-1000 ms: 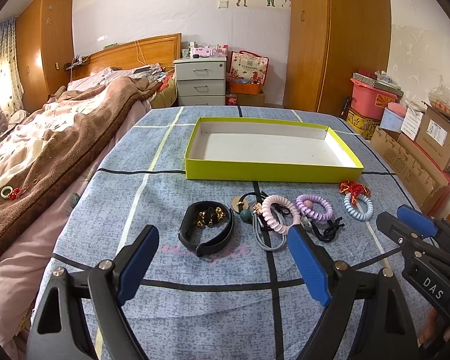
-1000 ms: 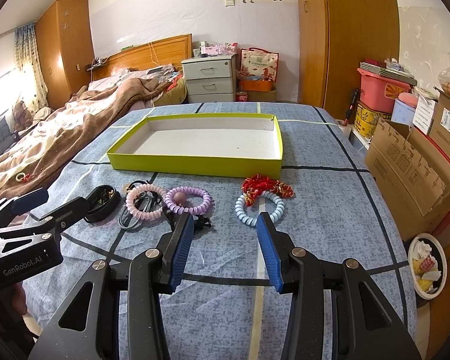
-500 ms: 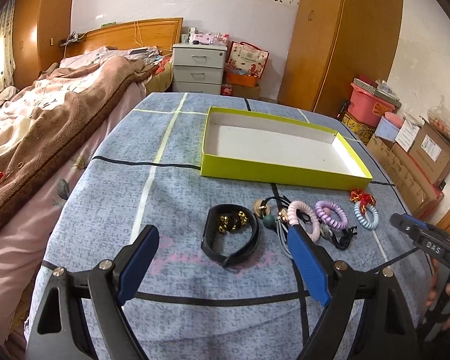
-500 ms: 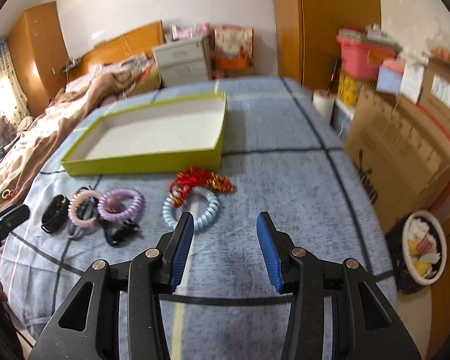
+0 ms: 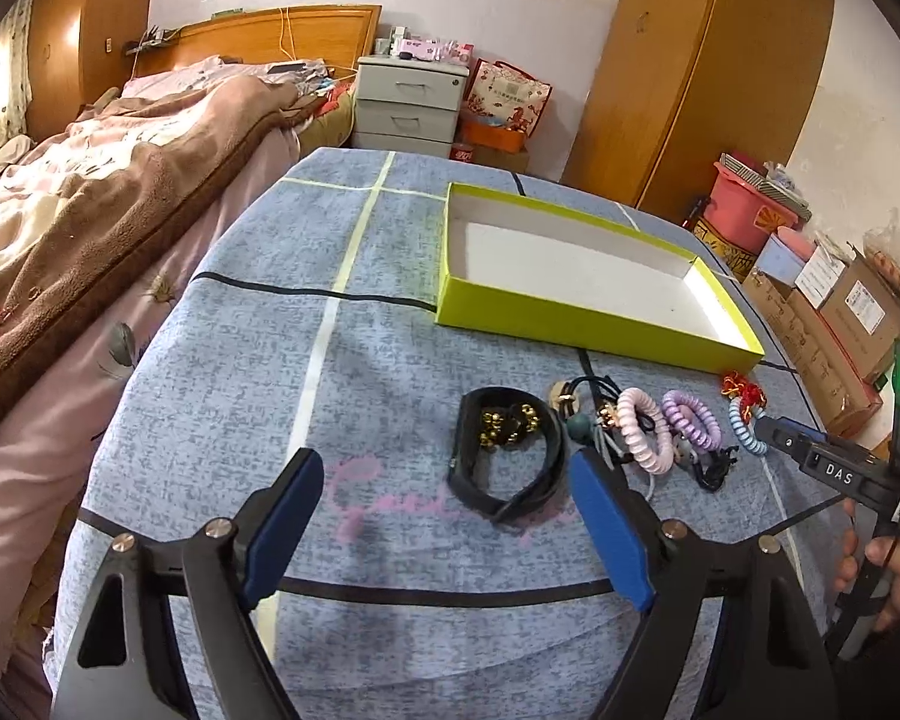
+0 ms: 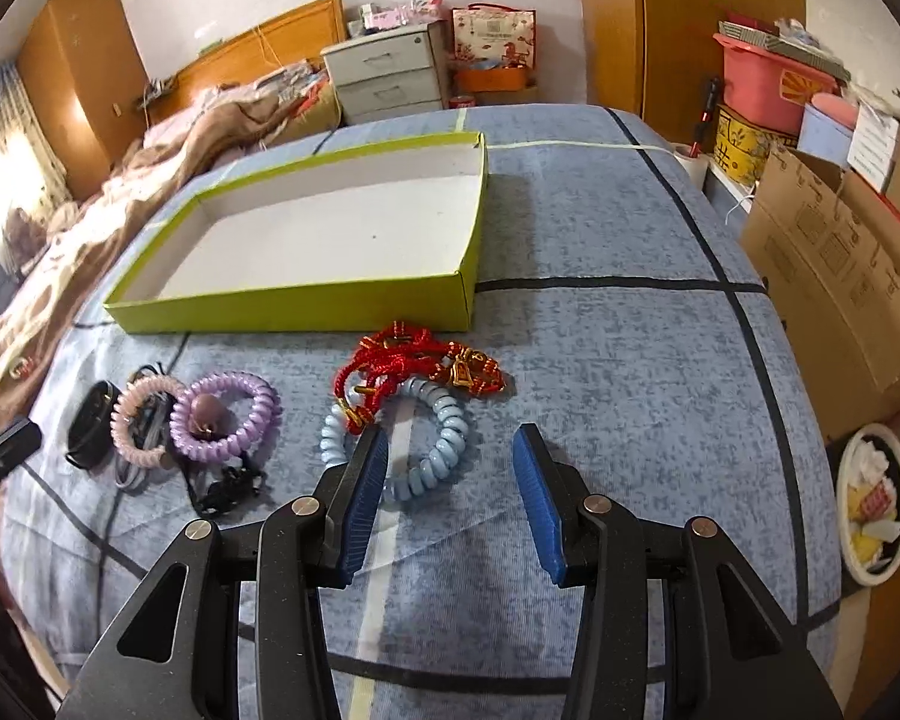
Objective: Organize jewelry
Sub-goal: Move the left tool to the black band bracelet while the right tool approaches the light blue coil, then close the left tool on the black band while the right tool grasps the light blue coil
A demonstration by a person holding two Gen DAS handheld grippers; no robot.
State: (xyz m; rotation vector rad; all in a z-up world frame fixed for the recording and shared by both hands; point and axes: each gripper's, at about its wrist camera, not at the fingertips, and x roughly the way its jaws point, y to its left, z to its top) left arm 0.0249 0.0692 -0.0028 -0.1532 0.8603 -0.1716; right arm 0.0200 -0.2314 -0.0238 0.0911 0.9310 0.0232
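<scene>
Several pieces lie in a row on the blue-grey cloth before an empty yellow-green box (image 5: 594,324) (image 6: 294,306): a black band (image 5: 504,501) (image 6: 90,426), a pink coil (image 5: 630,426) (image 6: 144,390), a purple coil (image 5: 681,414) (image 6: 234,384), a light blue coil (image 5: 744,429) (image 6: 450,426) and a red cord (image 5: 744,390) (image 6: 402,348). My left gripper (image 5: 444,468) hovers just short of the black band, its jaws closing with nothing between them. My right gripper (image 6: 450,438) is open, low over the near edge of the blue coil, not pressing it.
A bed with a brown blanket (image 5: 90,210) runs along the table's left side. Cardboard boxes (image 6: 840,252) and a bin of scraps (image 6: 876,504) stand off the right edge. A grey drawer unit (image 5: 408,102) is at the far end.
Both grippers have sunk closer to the cloth. The left one swung so the jewellery sits to its right, and its jaws narrowed a little. The right one came up to the blue coil.
</scene>
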